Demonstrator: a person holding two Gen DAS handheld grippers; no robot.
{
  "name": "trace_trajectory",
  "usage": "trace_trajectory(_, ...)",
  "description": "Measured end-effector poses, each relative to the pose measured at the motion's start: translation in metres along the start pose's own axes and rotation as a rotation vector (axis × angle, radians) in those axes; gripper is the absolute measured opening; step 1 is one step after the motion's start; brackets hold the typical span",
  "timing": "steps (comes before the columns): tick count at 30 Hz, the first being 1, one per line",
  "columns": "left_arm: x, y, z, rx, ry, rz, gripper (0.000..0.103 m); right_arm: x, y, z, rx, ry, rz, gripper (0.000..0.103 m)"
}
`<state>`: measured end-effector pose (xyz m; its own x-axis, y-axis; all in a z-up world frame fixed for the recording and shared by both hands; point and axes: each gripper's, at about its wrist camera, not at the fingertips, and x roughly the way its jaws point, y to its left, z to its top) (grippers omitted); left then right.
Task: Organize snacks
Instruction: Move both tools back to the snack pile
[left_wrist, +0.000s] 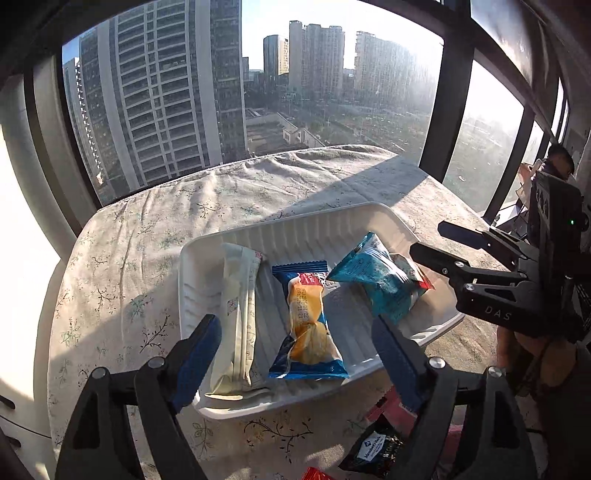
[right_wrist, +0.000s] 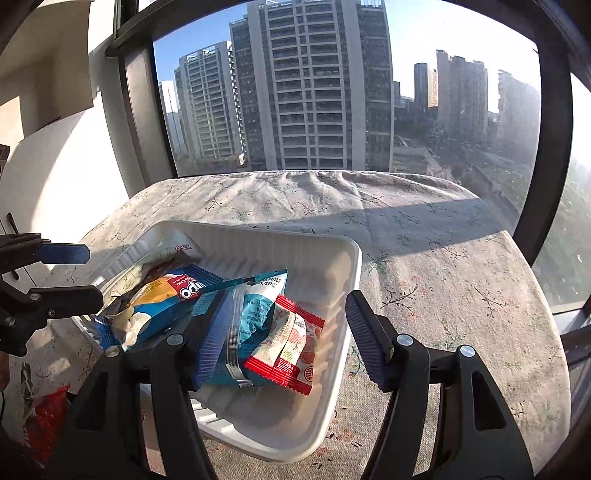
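A white ribbed tray lies on the floral tablecloth and also shows in the right wrist view. In it lie a cream stick packet, a blue and orange cake packet, a teal packet and a red and white packet. My left gripper is open just above the tray's near rim, empty, with the cake packet between its fingers. My right gripper is open and empty over the teal and red packets; it shows at the right in the left wrist view.
Loose packets lie on the cloth near the tray's front: a black one, a pink one and a red one. A large window stands behind the table. The cloth stretches right of the tray.
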<state>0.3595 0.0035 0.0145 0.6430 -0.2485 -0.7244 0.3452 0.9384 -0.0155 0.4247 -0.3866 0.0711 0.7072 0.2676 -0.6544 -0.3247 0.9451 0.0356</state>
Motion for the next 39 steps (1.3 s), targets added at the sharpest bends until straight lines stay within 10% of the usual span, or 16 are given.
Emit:
trace_trajectory(12,-0.121,-0.004,-0.142,0.025,-0.106,-0.012,0.103,-0.057,0.022,0.013,-0.038,-0.131,0.136,0.084)
trace_trajectory(18,-0.135,-0.029,-0.192,0.153,-0.105,-0.016,0.103,-0.103,0.074,0.011,-0.177,-0.047,0.167,0.085)
trace_trajectory(26,-0.132,-0.052,-0.211,0.224,-0.091,-0.126,0.099,-0.199,0.124,-0.079,-0.363,-0.025,0.173,0.085)
trace_trajectory(31,-0.119,-0.051,-0.209,0.219,-0.025,-0.136,0.065,-0.239,0.126,-0.143,-0.312,-0.020,0.200,0.085)
trace_trajectory(39,-0.111,-0.055,-0.211,0.245,0.028,-0.123,0.063,-0.244,0.102,-0.185,-0.205,0.030,0.228,0.085)
